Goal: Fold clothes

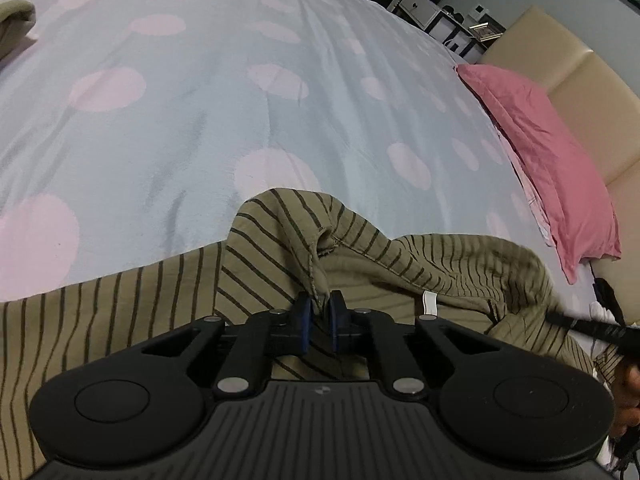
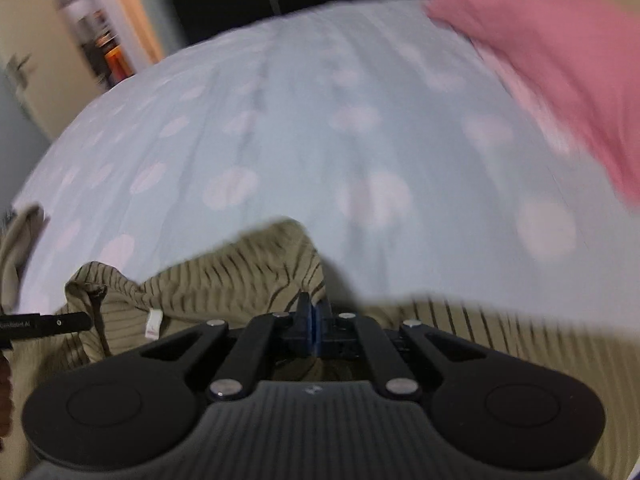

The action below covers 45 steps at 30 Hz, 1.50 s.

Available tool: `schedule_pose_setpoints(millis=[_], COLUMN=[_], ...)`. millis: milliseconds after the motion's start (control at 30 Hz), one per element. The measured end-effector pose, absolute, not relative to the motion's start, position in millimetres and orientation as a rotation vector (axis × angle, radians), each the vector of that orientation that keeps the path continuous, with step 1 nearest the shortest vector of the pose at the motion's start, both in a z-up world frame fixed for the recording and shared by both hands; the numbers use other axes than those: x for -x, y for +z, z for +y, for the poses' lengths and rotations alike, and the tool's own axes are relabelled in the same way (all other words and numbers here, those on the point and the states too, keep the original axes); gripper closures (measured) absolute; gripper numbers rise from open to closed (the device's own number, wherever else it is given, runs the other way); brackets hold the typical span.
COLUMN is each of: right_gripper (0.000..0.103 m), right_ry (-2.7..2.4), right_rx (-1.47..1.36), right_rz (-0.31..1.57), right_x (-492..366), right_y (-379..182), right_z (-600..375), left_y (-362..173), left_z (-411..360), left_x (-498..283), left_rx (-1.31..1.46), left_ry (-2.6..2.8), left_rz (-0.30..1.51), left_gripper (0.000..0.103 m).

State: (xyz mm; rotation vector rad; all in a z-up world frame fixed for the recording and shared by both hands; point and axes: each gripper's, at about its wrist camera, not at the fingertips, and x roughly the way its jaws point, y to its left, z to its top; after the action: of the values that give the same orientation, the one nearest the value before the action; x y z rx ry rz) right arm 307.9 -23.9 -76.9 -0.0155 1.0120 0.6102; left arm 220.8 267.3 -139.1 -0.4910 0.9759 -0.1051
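Bed (image 1: 200, 120), covered by a pale blue spread with pink dots, lies mostly bare toward its far edge; a pink pillow (image 1: 548, 160) sits along the head edge against the beige headboard (image 1: 580, 80), and a beige cloth (image 1: 16, 20) lies at the far foot-side corner. Olive striped shirt (image 1: 140, 312) is bunched along the near edge, collar and white neck label (image 1: 428, 303) up. Left gripper (image 1: 319, 322): jaws nearly closed, pinching a shirt seam; right gripper (image 2: 315, 326): jaws closed on a raised shirt fold, view blurred.
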Motion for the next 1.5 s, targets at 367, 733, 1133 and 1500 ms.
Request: schedule_pose_setpoints(millis=[367,733,1133,1500], right_gripper=[0.063,0.053,0.099,0.068], right_ry=[0.922,1.011,1.039,0.832], right_rx=[0.527,1.090,0.493,0.595], right_rz=[0.515,0.661,0.692,0.674], right_x=[-230,-263,-305,-273], right_y=[-58,-118,-58,-81], right_z=[40,109,108,112], left_y=[-140,-145,-123,-101], left_z=[254,257,273,261], left_x=[-222,-219,-208,-208], left_rx=[0.407,0.377,0.446,0.324], left_ry=[-0.098,-0.124,-0.035,-0.023], left_rz=[1.000,1.003,0.752,0.873], left_gripper=[0.096,0.096,0.102,0.099])
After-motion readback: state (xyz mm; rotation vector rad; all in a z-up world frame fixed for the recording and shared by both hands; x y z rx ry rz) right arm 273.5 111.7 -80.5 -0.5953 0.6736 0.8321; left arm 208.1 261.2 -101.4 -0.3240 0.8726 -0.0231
